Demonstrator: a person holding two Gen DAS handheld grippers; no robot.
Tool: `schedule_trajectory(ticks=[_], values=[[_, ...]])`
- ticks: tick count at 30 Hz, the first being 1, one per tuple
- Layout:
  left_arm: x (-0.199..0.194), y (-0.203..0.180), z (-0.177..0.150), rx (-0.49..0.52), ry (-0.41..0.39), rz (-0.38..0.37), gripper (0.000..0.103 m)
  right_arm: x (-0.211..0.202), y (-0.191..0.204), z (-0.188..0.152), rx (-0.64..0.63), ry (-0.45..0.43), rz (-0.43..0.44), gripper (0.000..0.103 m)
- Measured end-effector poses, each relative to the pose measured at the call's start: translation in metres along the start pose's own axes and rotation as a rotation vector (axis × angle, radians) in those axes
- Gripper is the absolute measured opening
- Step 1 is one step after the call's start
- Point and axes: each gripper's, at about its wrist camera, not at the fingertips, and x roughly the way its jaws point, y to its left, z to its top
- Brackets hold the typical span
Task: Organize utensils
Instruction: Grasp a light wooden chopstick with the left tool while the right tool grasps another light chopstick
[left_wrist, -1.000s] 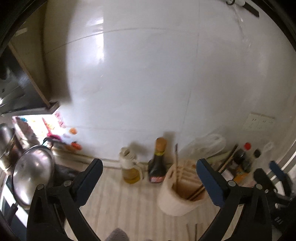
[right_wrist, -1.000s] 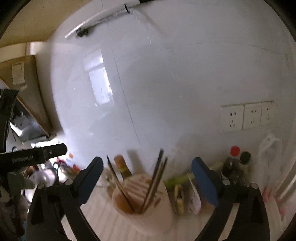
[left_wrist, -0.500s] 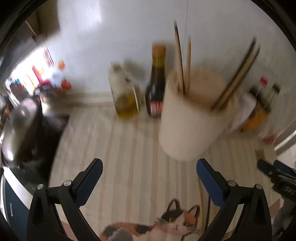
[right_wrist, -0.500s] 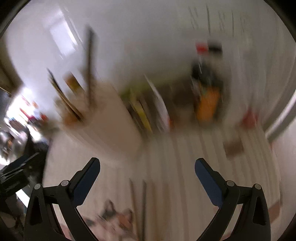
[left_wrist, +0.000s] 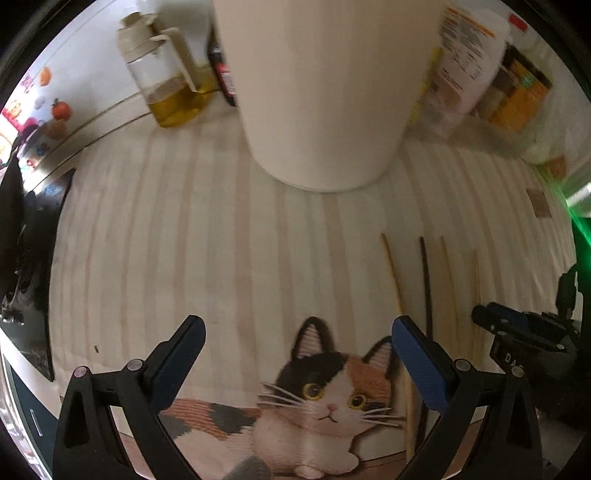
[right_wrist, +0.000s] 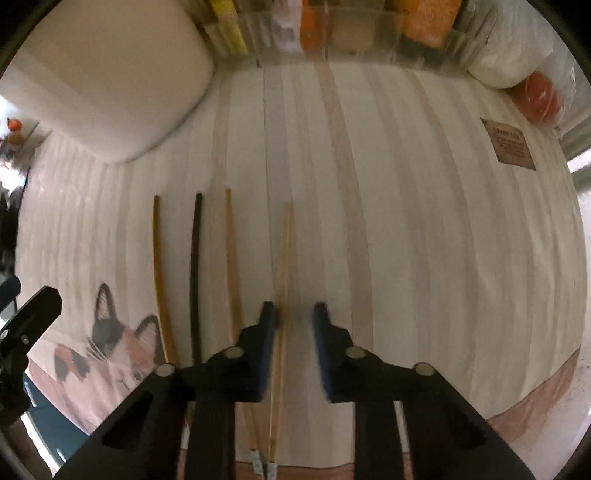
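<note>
Chopsticks are what both cameras look down at here, 4 of them lying side by side on a striped mat with a calico cat printed at its near edge.

Right wrist view, nearest first: the right gripper sits low in the frame, a bit left of centre, pointing straight down at the mat, and its jaws are closing. The pale chopstick runs up between them, close against the left pad, with a visible gap to the right pad, so it isn't pinched yet. Further left in the frame lie a tan chopstick, a black chopstick and a yellow chopstick, all roughly parallel and pointing toward the top of the frame.

Left wrist view: the left gripper is spread wide at the bottom of the frame over the cat print, nothing between the fingers.

Further back, a cream utensil holder stands on the mat at upper centre, with an oil bottle to its upper left and blurry packages at upper right.
</note>
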Motion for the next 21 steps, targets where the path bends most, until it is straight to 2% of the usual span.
schedule_trajectory(ticks=[1,3,10,11,12,14,15,16,18,19,21], values=[[0.002,-0.004,0.000,0.005,0.006,-0.007,0.103,0.001,-0.002,-0.001,-0.005,0.001,-0.006,0.007],[0.004,-0.013,0.000,0.019,0.016,-0.024,0.103,0.002,-0.008,-0.004,-0.009,0.013,0.006,0.007],[0.018,-0.039,-0.003,0.025,0.069,-0.099,0.098,0.006,-0.055,-0.014,0.003,0.035,-0.031,0.006],[0.023,-0.043,-0.002,0.028,0.084,-0.113,0.087,0.007,-0.062,-0.016,0.012,0.035,-0.030,0.006],[0.027,-0.047,-0.002,0.032,0.096,-0.120,0.080,0.008,-0.068,-0.017,0.019,0.037,-0.028,0.006],[0.038,-0.051,0.001,0.045,0.116,-0.118,0.056,0.008,-0.077,-0.019,0.028,0.037,-0.025,0.007],[0.043,-0.055,0.000,0.056,0.125,-0.119,0.048,0.008,-0.079,-0.020,0.030,0.038,-0.022,0.007],[0.046,-0.059,0.000,0.067,0.131,-0.110,0.029,0.010,-0.084,-0.020,0.032,0.040,-0.019,0.007],[0.047,-0.063,-0.001,0.093,0.116,-0.096,0.021,0.010,-0.087,-0.024,0.030,0.045,-0.015,0.007],[0.048,-0.063,-0.002,0.109,0.117,-0.087,0.011,0.009,-0.091,-0.020,0.028,0.050,-0.014,0.007],[0.047,-0.060,-0.005,0.123,0.119,-0.077,0.008,0.007,-0.100,-0.016,0.026,0.069,-0.005,0.007]])
